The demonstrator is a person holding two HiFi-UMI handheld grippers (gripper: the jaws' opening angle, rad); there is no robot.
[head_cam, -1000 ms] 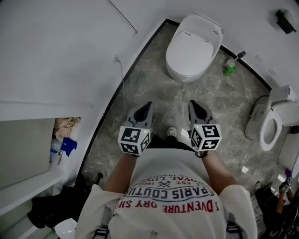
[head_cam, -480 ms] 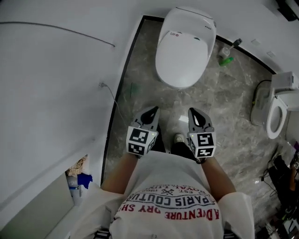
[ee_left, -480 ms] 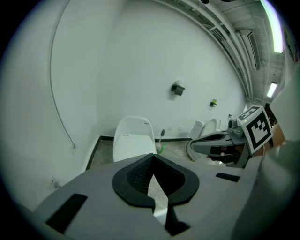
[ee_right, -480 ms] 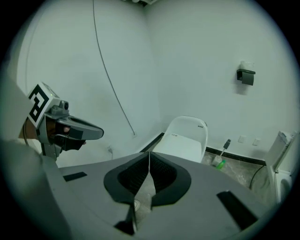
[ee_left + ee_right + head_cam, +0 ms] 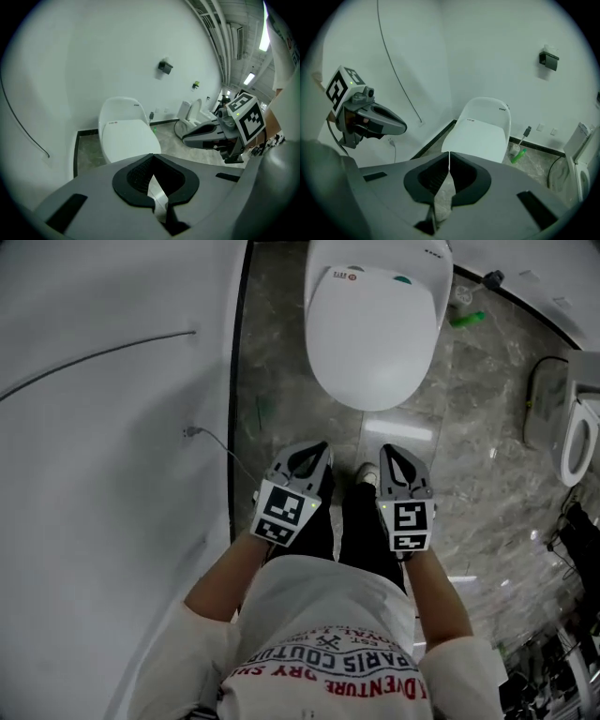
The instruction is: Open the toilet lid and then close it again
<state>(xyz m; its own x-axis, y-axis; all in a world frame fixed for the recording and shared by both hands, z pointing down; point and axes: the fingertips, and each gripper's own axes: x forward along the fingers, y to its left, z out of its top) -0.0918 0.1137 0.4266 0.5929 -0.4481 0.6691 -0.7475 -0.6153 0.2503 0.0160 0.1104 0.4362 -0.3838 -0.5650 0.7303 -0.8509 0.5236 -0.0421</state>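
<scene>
You're on the approach, pre-step 1: the toilet lid [image 5: 375, 334] lies flat and shut on the toilet [image 5: 427, 263], nothing lifted yet. Both grippers sit short of the toilet's front edge, not touching it, over the marble floor [image 5: 478, 474]. The left gripper [image 5: 314, 454] is off the toilet's front-left and the right gripper [image 5: 392, 457] off its front-right, side by side w/ your shoe [image 5: 367, 474] between them. Left jaws are pressed together w/ nothing in them, and the right jaws are also closed to a hairline, empty. Both gripper views look straight at the lid's front. My read of the next move: go fwd and down to the toilet's front rim, part one gripper's jaws or hook a closed tip under the lid's front lip, then swing the lid up toward the wall behind the toilet. I can't see any finger gap under the lip from here, so you'll prob. need a low, shallow entry. Watch the green bottle [image 5: 466, 319] on the floor to the toilet's right, near the wall.
</scene>
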